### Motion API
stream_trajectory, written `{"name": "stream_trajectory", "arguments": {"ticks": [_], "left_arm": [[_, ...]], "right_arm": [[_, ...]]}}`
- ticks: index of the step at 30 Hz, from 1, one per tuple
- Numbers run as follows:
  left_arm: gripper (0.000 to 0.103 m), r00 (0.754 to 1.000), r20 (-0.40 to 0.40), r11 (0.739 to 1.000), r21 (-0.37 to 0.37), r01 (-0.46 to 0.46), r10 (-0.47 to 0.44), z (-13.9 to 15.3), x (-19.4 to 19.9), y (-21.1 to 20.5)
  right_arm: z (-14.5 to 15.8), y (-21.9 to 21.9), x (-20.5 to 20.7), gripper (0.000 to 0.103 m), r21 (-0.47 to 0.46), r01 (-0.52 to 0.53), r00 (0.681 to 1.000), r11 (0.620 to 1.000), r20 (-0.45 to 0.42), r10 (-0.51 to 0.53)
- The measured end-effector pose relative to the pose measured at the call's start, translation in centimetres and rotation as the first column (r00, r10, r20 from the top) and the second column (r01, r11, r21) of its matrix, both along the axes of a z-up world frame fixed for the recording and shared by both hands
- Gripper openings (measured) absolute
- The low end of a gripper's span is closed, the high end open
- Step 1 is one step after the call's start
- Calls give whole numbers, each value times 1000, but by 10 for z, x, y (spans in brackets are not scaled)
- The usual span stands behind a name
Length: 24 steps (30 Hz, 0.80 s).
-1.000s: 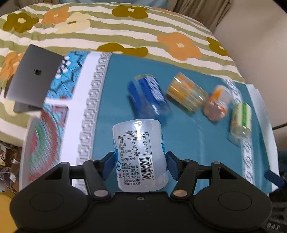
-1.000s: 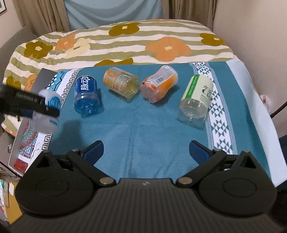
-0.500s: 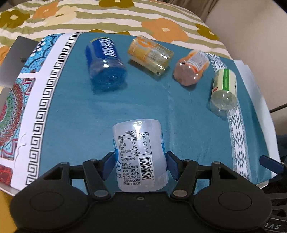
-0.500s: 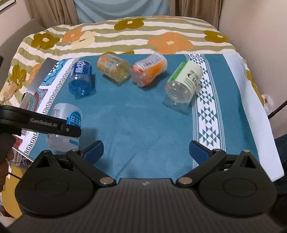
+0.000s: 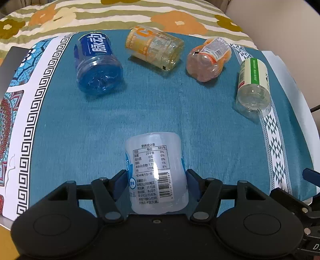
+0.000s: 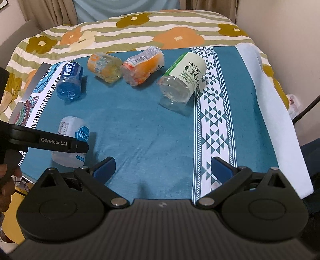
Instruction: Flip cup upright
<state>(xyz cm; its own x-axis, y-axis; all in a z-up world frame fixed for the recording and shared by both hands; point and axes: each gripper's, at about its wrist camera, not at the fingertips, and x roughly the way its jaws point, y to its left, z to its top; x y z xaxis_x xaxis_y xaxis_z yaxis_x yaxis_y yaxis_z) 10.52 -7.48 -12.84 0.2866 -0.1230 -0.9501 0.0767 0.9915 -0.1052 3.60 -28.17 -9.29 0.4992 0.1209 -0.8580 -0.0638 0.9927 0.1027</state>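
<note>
While your left gripper (image 5: 157,180) clamps the white cup (image 5: 156,172), four cups lie sideways: blue (image 5: 98,66), yellow (image 5: 154,50), orange (image 5: 208,58), green (image 5: 253,86). Right gripper (image 6: 163,169) wide open, empty.

A teal cloth (image 5: 160,112) with a white geometric band covers the table, laid over a striped bedspread (image 6: 140,30) printed with orange and olive flowers. A grey laptop (image 6: 37,77) lies at the cloth's left edge, and beige curtains (image 6: 50,12) hang behind.

Soft indoor light, sharp, fisheye-bent edges.
</note>
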Motion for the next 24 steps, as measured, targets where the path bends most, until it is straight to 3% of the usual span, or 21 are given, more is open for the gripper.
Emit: {"name": "stream_trajectory", "arguments": {"ticks": [2,4,6,24], "left_arm": [[71,1000,-12,1000,0,-2,2,-1,1,0],[88,1000,-18,1000,0,-10,10,-2,1,0],[94,1000,-9,1000,-8,-17,17,0,-1,2],[96,998,60,999,-37,-17,19,52,-47,34]], "right_arm": [[0,-1,0,103,2,0,1000,1000,-1,0],[0,-1,1,103,1,1,1000,1000,0,-1],[1,-2,2,103,1,1,1000,1000,0,-1],[27,17,12,103,23,-47,999,999,11,47]]}}
